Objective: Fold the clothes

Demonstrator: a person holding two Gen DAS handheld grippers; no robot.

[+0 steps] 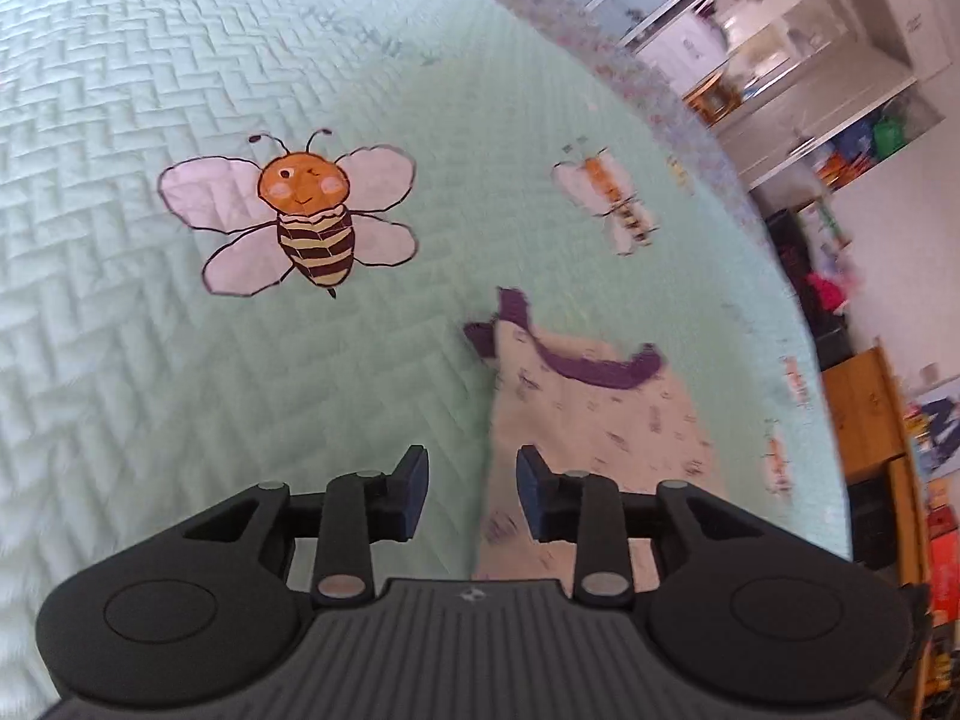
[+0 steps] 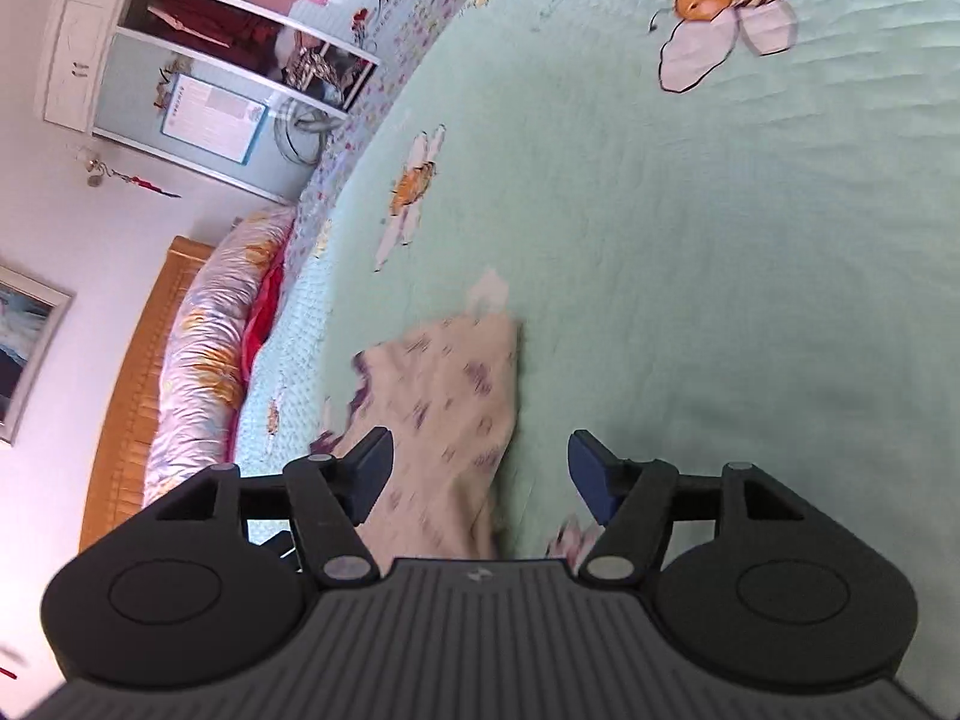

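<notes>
- Left gripper [image 1: 472, 492]: jaws apart, nothing clamped; bare quilt and the garment's left edge in the gap.
- Right gripper [image 2: 481, 477]: jaws wider apart, nothing clamped; the garment's right edge in the gap, pads clear of the cloth.
- Garment [image 1: 591, 420]: pale, small dark print, purple neck trim [image 1: 600, 369]; lying folded and flat on the quilt, just ahead of both grippers, blurred in both views.
- Quilt [image 1: 180, 390]: mint green, zigzag stitching, covering a bed; floral border strip along the far edge.
- Big bee [image 1: 306, 213] printed on the quilt, well beyond the garment; smaller bee [image 1: 612, 198] to its right, blurred.
- Left wrist view only: white shelves [image 1: 798, 60] with coloured clutter, a wooden cabinet [image 1: 864, 414] beside the bed, purple trim of the garment plainly visible.
- Right wrist view only: wooden headboard [image 2: 138, 396], a rolled floral duvet [image 2: 210, 348] against it with red cloth beside, a wardrobe [image 2: 198, 60] with posters on its doors, a framed picture [image 2: 24, 348] on the wall.
- Right wrist view also shows a pale tag or corner [image 2: 489, 291] sticking out past the garment's [image 2: 444, 384] far end, and a scrap of printed cloth [image 2: 573, 540] beside the right finger.
</notes>
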